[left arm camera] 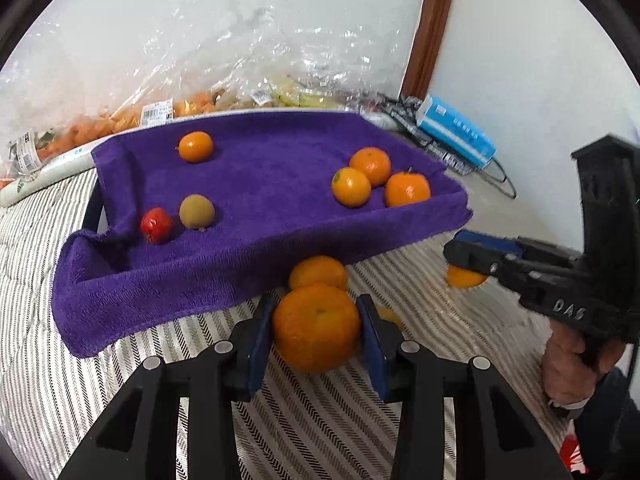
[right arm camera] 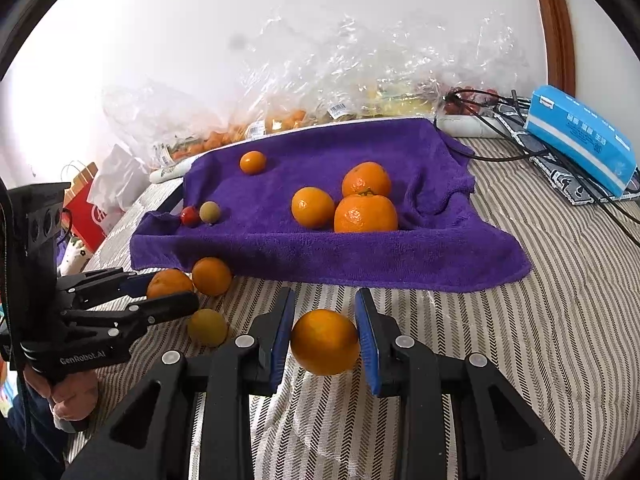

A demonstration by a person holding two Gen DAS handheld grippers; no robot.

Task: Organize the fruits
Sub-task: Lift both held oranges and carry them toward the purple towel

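Right wrist: purple towel (right arm camera: 320, 248) holds four oranges, two small fruits.

wall (right arm camera: 280, 8): plain white, evenly lit | wooden frame (right arm camera: 556, 28): brown, at right, possibly a door edge | bed cover (right arm camera: 540, 320): grey-and-white striped herringbone fabric | clear plastic bags (right arm camera: 360, 64): piled against the wall | blue tissue pack (right arm camera: 580, 140): far right | black cables (right arm camera: 500, 136): beside it

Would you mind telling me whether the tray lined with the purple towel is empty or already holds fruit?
It already holds fruit. On the purple towel lie three large oranges, one small orange, a red fruit and a greenish one.
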